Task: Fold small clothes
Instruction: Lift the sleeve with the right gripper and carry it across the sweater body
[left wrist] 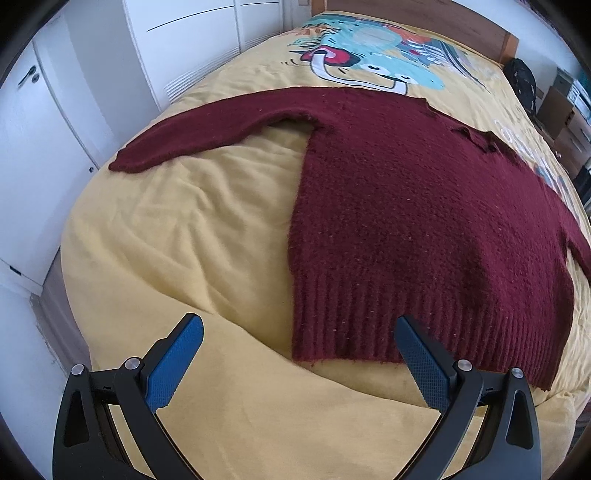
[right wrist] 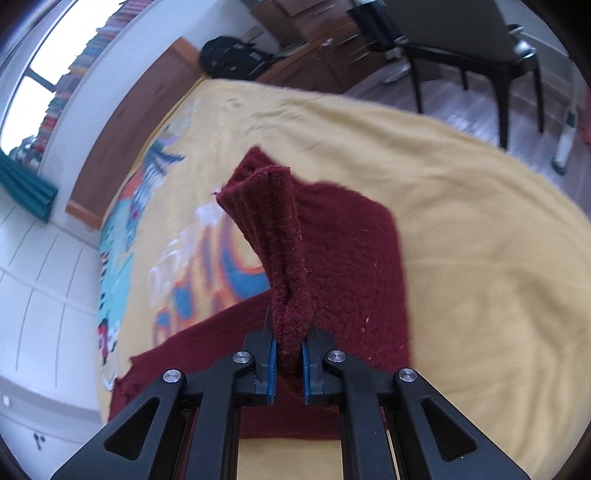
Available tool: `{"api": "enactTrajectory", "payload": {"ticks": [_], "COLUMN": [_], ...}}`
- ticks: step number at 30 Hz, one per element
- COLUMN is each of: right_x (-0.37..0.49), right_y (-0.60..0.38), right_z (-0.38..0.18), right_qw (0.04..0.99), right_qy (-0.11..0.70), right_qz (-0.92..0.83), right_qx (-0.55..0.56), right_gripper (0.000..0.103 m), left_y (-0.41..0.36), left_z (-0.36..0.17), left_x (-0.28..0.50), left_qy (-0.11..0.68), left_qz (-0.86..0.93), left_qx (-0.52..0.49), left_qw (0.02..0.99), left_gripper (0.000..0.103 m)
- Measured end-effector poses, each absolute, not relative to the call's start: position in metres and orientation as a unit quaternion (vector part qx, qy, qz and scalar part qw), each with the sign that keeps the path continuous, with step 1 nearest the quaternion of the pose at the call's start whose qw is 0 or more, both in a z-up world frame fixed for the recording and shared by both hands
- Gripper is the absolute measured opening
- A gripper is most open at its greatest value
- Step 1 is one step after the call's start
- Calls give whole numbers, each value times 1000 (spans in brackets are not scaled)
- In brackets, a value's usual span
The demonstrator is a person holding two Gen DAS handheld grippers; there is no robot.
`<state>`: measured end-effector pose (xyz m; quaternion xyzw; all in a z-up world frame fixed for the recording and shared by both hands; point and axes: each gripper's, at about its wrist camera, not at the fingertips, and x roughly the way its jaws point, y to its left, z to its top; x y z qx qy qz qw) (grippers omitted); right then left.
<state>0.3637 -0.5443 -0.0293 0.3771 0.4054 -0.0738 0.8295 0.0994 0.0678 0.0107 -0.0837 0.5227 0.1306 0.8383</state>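
Note:
A dark red knitted sweater (left wrist: 406, 221) lies flat on a yellow bedspread (left wrist: 184, 240), with one sleeve (left wrist: 207, 129) stretched out to the left. My left gripper (left wrist: 299, 328) is open and empty, just in front of the ribbed hem (left wrist: 369, 332). In the right wrist view my right gripper (right wrist: 289, 339) is shut on the other sleeve (right wrist: 273, 221) and holds it lifted above the sweater body (right wrist: 354, 266), cuff end (right wrist: 255, 181) pointing away from me.
The bedspread has a colourful print (left wrist: 369, 55) towards the wooden headboard (left wrist: 424, 18). White wardrobe doors (left wrist: 44, 129) stand left of the bed. A dark chair (right wrist: 480, 55), a black bag (right wrist: 229, 59) and wooden drawers (right wrist: 332, 44) stand beyond the bed.

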Motion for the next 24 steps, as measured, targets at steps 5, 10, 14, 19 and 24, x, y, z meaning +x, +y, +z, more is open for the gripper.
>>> {"api": "enactTrajectory", "payload": {"ticks": [5, 10, 14, 19, 24], "right_x": [391, 414, 427, 443, 452], "right_y": [-473, -397, -337, -263, -193], "right_z": [-30, -34, -28, -13, -4], "right_qw": [819, 808, 808, 810, 810], "right_qy": [429, 450, 462, 468, 470], "right_qz": [-29, 18, 49, 95, 139], "right_qx": [380, 379, 364, 339, 321], "right_gripper": [10, 10, 10, 10, 10], "left_y": [85, 105, 119, 136, 149], "left_z": [10, 10, 7, 4, 3], "left_x": [93, 87, 81, 74, 73], "left_qy": [518, 510, 509, 506, 504], "left_qz": [135, 138, 139, 145, 144], "left_qx": [-102, -117, -127, -135, -151], "left_qw": [838, 841, 840, 839, 838], "left_gripper": [102, 102, 102, 102, 102]}}
